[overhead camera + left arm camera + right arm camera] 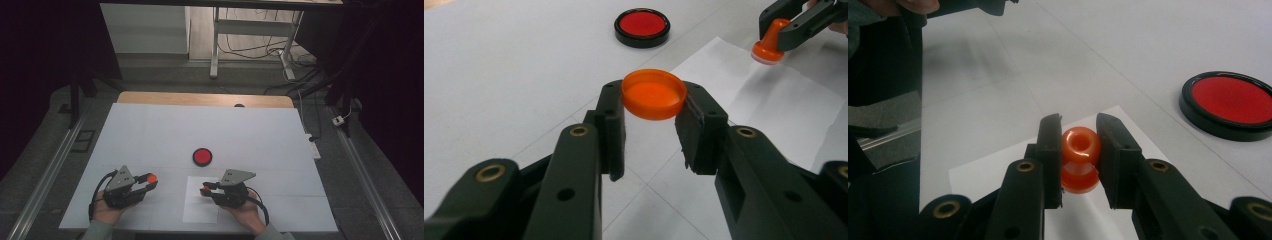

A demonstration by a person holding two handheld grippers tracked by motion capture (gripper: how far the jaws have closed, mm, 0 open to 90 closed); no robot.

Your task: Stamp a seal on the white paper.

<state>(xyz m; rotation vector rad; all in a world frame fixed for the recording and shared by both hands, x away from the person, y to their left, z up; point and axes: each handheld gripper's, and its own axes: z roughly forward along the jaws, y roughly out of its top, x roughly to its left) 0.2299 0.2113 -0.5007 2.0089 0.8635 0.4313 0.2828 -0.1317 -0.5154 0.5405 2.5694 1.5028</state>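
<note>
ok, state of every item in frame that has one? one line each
left gripper: shut on the orange cap
orange cap: off the stamp, held level, hollow side up, above the table
right gripper: shut on the orange stamp
orange stamp: uncapped, gripped by its handle, held over the paper
red ink pad: open, red face showing, flat on the table
paper sheet: flat on the table, no mark visible

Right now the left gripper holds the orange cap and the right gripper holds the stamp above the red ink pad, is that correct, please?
Not quite: the right gripper holds the stamp above the white paper, as the high view shows. The red ink pad lies apart. The left gripper does hold the orange cap.
</note>
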